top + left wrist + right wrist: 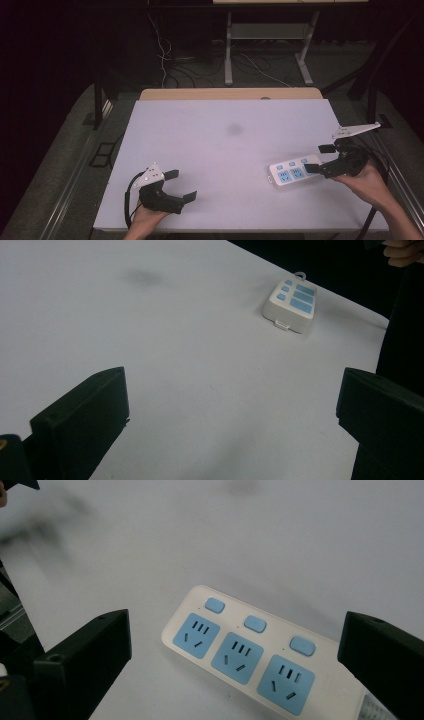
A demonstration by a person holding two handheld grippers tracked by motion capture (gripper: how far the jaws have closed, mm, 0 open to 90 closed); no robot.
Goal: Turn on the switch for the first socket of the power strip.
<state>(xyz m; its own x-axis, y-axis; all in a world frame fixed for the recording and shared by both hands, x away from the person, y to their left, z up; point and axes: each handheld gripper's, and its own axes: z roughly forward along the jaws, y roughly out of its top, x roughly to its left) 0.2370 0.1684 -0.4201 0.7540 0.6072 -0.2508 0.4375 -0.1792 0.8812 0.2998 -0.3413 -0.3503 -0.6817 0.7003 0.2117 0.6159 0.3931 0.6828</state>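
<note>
Item: power strip (295, 171), white body with three blue sockets and three blue switches, lying flat on the white table (220, 150) at lower right of the high view; in the right gripper view it sits at lower centre, between the two black jaws.

Right gripper (320, 159): jaws spread wide, nothing held, poised at the strip's right end; contact cannot be confirmed.

Left gripper (181, 186): jaws wide apart, empty, at lower left of the high view, well apart from the strip, which sits small at upper right of the left gripper view (291, 302).

Step in hand, by judgement: approach to grasp, not yet closed.

Next move calls for: lowering the right jaws astride the strip's narrow width, squarely aligned, then closing without tipping it.
</note>
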